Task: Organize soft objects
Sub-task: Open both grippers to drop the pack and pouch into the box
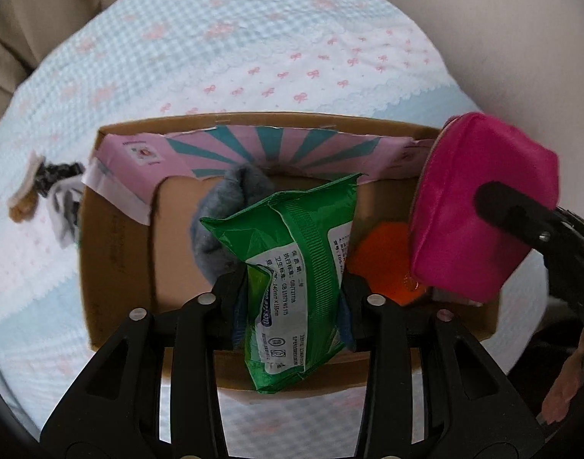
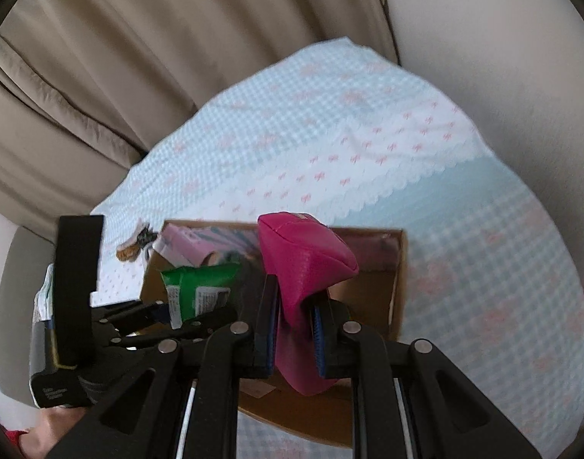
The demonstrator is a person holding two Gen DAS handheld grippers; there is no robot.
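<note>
A green plastic pack of wet wipes (image 1: 292, 267), long axis running away from the camera, is clamped in the left gripper (image 1: 290, 290) above an open cardboard box (image 1: 116, 229). Beside it, the right gripper (image 2: 294, 329) pinches a magenta fabric zip pouch (image 2: 303, 267), tilted upward over the box, on a blue gingham bedspread (image 1: 215, 57).

The green wipes pack (image 1: 292, 267) is showing a white label reading "140mm × 155mm" and "GB15979" among Chinese print. Other lettering is staying too blurred to read.
</note>
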